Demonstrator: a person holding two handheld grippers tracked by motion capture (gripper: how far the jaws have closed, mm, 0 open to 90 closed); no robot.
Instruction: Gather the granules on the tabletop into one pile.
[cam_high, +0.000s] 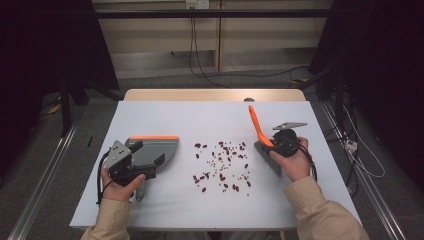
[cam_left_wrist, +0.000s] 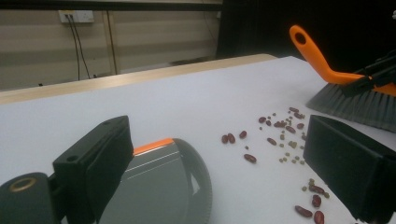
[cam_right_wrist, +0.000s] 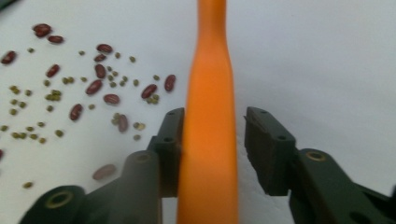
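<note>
An orange-handled brush rests on its grey bristles at the right of the white table top. My right gripper stands around the handle. Its left pad lies against the handle and a small gap shows at the right pad, so it is open. Red beans and small green ones lie scattered at the table's middle. At the left lies a grey dustpan with an orange edge. My left gripper hovers over the dustpan with its jaws wide open. Neither pad touches the dustpan.
The white table top ends in a wooden strip at the far side. Beyond it are a wall with cables and dark stands. The brush and beans also appear in the left gripper view.
</note>
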